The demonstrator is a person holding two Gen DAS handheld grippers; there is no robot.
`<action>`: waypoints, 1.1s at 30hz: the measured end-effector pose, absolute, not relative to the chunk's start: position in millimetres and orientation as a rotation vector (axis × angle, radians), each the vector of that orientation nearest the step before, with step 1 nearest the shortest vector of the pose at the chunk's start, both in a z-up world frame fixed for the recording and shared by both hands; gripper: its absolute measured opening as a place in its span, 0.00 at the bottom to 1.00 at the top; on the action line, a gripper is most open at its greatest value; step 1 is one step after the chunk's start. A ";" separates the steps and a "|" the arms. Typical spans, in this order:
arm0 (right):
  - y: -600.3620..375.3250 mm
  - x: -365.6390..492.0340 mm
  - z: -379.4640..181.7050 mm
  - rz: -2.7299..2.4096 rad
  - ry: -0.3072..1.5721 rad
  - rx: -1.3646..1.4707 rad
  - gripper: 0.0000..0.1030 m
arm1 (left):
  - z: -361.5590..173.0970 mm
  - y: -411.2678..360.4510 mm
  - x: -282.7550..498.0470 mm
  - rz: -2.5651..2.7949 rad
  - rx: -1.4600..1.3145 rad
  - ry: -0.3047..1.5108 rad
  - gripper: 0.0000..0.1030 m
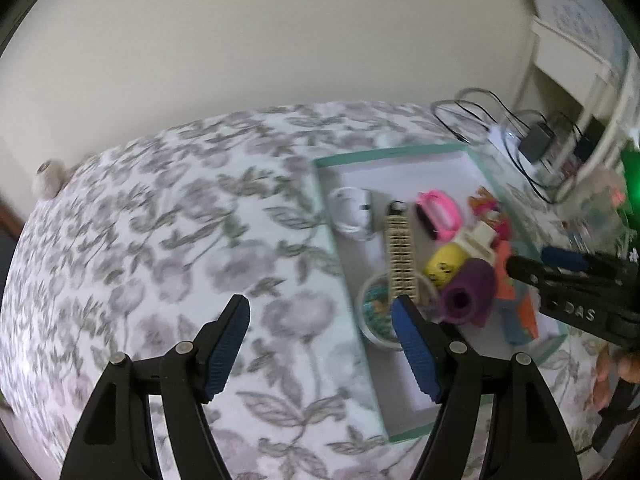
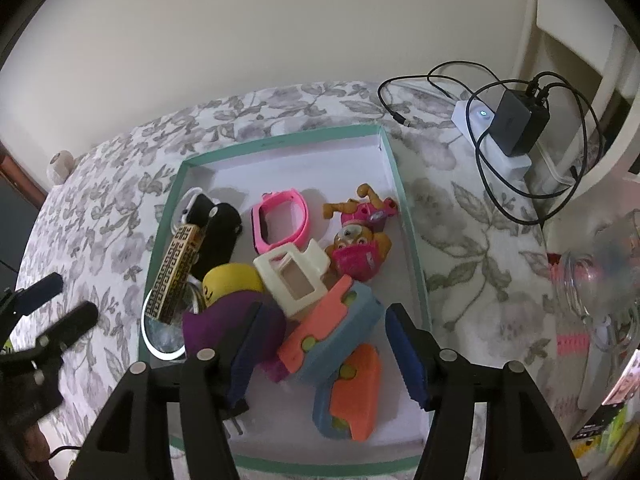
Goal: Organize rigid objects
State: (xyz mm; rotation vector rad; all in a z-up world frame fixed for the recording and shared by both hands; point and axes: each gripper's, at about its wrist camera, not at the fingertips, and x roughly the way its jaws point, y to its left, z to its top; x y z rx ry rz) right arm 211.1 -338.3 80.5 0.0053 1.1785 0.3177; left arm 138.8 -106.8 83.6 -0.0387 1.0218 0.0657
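Both claws stand apart, empty; right gripper (image 2: 320, 344) should lift clear above the orange-and-blue plastic toy (image 2: 332, 332) in the teal-rimmed cardboard tray (image 2: 408, 216); left gripper (image 1: 320, 344) waits beside it.

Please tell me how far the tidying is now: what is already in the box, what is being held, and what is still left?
Mostly done: the box already holds the pink watch, toy dog, orange and blue toy gun, yellow toy and purple piece. Nothing is held: the right gripper stands open above the toy gun, and the left gripper is open over the flowered cloth. No loose item shows on the cloth.
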 end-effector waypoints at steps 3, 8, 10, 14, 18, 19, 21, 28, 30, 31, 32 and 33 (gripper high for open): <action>-336.5 204.1 81.7 0.320 1.172 0.001 0.74 | 85.6 -91.3 126.1 0.099 -0.077 0.991 0.80; -331.9 190.6 84.1 0.324 1.156 -0.019 0.75 | 83.1 -75.8 105.5 0.123 -0.111 0.967 0.82; -329.8 185.3 85.7 0.330 1.147 -0.024 0.75 | 80.0 -72.5 95.7 0.129 -0.104 0.954 0.85; -323.3 171.6 90.5 0.336 1.118 -0.050 0.83 | 74.1 -64.2 69.6 0.163 -0.062 0.917 0.86; -315.5 156.9 92.9 0.345 1.097 -0.069 0.84 | 67.8 -51.6 54.8 0.174 -0.078 0.918 0.86; -313.3 153.2 93.0 0.348 1.091 -0.074 0.84 | 66.5 -48.1 51.9 0.175 -0.085 0.920 0.86; -310.1 145.2 93.3 0.360 1.078 -0.075 0.92 | 62.6 -41.4 46.5 0.180 -0.099 0.927 0.86; -303.9 122.2 97.0 0.362 1.028 -0.084 0.96 | 53.1 -30.5 29.3 0.184 -0.115 0.933 0.87; -303.9 116.4 96.7 0.363 1.020 -0.071 0.97 | 51.2 -29.4 23.7 0.186 -0.113 0.924 0.87; -303.9 113.8 96.0 0.367 1.017 -0.060 0.97 | 50.9 -29.3 22.2 0.185 -0.112 0.922 0.87; -303.9 111.8 95.7 0.369 1.013 -0.055 0.99 | 50.0 -29.0 21.3 0.183 -0.110 0.921 0.87; -303.6 109.4 95.4 0.367 1.009 -0.057 1.00 | 49.0 -28.5 21.3 0.181 -0.110 0.924 0.89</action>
